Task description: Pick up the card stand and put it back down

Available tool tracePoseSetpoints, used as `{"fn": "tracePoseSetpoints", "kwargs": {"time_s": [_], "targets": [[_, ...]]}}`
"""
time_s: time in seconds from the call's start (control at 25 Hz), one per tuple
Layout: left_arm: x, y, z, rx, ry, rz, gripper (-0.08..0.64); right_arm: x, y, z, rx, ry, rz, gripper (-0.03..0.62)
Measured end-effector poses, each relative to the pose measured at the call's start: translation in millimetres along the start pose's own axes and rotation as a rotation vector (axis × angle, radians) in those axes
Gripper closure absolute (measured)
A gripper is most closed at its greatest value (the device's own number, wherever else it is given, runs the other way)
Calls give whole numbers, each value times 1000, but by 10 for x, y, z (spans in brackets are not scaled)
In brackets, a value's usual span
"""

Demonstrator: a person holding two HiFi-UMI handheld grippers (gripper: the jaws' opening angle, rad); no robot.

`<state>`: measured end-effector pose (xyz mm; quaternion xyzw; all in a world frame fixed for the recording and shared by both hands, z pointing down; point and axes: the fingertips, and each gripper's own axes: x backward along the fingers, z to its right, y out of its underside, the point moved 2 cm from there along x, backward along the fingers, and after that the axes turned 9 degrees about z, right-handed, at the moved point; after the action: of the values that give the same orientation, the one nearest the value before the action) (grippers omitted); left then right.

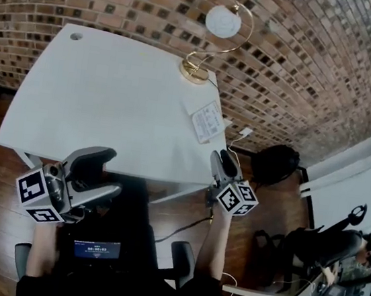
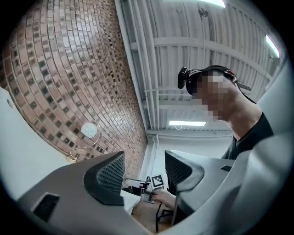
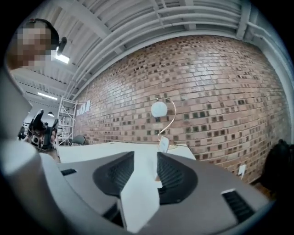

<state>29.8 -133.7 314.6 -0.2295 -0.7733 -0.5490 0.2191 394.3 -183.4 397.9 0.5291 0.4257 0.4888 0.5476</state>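
Brick wall [image 1: 320, 53] in brown and tan curves behind a white table [image 1: 110, 100] that stands on a dark wood floor.

At the far left, below the table's near edge, the left gripper [image 1: 109, 171] tips upward. Its jaws are spread wide with nothing between them. Its own view alone shows the white beamed ceiling and strip lights, and the wearer's headset from below.

Near the table's right edge is the card stand [image 1: 208, 121], a small white card covered in fine rows of print. It sits just in front of the brass base of a lamp [image 1: 223, 21] with a round white globe (its thin gold arm loops over in an arc). No gripper touches the stand.

From the head view you look down on the card's printed face. The right gripper view sees it level instead, as a narrow white slip standing upright with a slight lean, just beside the lamp's base and directly beyond the jaws.

At the table's front right corner, the right gripper [image 1: 222, 157] points roughly level toward the stand. Its jaws are apart and grip nothing; the white tabletop shows through the gap.

Farther right, only the head view shows a black backpack [image 1: 275, 164] on the floor against the wall. It also shows a second person [image 1: 338, 249] seated at another desk.
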Motion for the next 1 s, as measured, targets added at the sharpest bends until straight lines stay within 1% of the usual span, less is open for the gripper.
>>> {"fn": "tracePoseSetpoints", "kwargs": {"time_s": [0.08,0.2,0.28,0.4,0.56,0.6,0.64,0.72,0.84,0.92,1.0], "targets": [[-36,4,-88,-4,-1,-8,291,-182,76,196,-2,25,-29,402],[-87,20,-201,-7,-2,-18,291,-465,177,422,-24,34,-65,400],[-126,35,-254,-7,-5,-26,291,-642,229,525,-39,20,-86,400],[-179,47,-330,-6,-12,-34,291,-928,261,597,-26,-9,-128,400],[-207,70,-384,-4,-23,-44,291,-1189,268,583,-33,-66,-151,404],[-197,70,-396,-5,-27,-45,292,-1219,259,550,-37,-73,-155,413],[-180,69,-408,-5,-32,-45,291,-1238,260,524,-39,-73,-162,441],[-149,68,-437,-3,-43,-43,293,-1251,298,514,-41,-64,-176,456],[-140,78,-470,3,-50,-42,291,-1241,298,508,-57,-61,-167,537],[-148,87,-477,7,-50,-44,293,-1225,261,515,-74,-66,-148,559],[-154,99,-483,15,-50,-42,291,-1212,121,438,-98,-102,-114,565]]}}
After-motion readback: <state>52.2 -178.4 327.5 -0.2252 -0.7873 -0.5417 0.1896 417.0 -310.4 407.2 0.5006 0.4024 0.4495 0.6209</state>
